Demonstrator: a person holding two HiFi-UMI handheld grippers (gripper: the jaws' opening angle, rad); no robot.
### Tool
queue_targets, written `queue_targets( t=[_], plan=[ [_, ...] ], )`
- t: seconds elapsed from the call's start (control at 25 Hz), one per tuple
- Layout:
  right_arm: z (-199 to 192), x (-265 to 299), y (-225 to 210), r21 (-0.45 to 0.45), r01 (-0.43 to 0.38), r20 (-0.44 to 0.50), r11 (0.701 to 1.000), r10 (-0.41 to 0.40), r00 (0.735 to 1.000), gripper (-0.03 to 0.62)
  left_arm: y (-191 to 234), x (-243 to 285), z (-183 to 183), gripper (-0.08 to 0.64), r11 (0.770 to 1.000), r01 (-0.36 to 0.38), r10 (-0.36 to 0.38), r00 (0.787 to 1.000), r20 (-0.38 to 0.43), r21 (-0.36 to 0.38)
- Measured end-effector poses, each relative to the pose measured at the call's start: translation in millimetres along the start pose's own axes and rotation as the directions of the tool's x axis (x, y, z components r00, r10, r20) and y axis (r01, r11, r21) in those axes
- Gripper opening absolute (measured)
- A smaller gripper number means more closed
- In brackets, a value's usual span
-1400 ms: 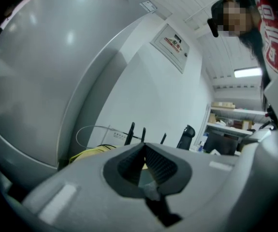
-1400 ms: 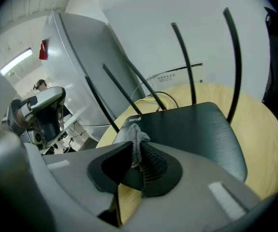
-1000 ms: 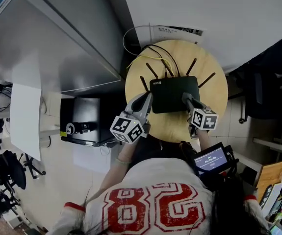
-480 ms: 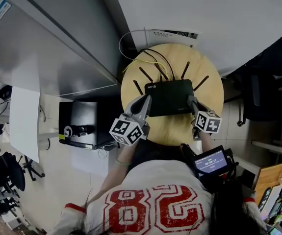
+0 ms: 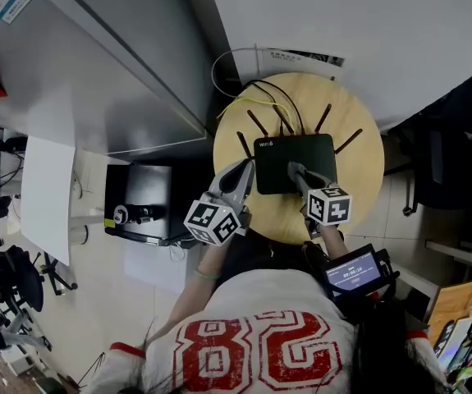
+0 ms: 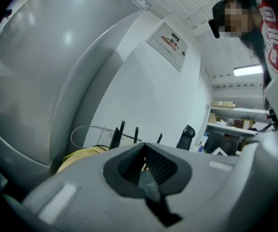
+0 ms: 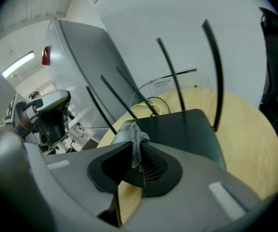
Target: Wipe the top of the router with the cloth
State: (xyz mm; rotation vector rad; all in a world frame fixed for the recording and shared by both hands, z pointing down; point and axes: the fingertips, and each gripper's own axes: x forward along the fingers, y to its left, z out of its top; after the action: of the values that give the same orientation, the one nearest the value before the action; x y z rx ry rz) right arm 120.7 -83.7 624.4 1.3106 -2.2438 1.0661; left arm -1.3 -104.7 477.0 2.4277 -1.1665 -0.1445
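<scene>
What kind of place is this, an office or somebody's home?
Probably an office or lab: a swivel office chair, a framed wall notice, and a strip ceiling light above storage shelves.

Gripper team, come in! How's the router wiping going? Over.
Right gripper shut on cloth, over router top. Left gripper shut, at router's left edge. Nothing blocking.

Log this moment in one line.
right tongs: shut on cloth, over router top | left tongs: shut, beside router's left edge
</scene>
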Motion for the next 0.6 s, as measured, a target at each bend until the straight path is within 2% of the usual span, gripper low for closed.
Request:
queue_targets(
  t=[0.2,0.32,0.6],
  plan=[
    [-16,28,62,-0.086,-0.133,-0.080,0.987,0.127,0.989,0.042,16,-17,6,-0.002,1.000,-0.029,0.029,1.000,0.010,0.000],
    [-22,41,85,-0.120,-0.180,-0.115,0.976,0.167,0.979,0.041,26,-26,10,-0.003,0.999,-0.044,0.044,0.999,0.016,0.001],
    [-31,51,90,-0.115,-0.171,-0.145,0.979,0.153,0.977,0.041,38,-35,14,-0.002,0.998,-0.058,0.058,0.998,0.018,-0.005]
  ],
)
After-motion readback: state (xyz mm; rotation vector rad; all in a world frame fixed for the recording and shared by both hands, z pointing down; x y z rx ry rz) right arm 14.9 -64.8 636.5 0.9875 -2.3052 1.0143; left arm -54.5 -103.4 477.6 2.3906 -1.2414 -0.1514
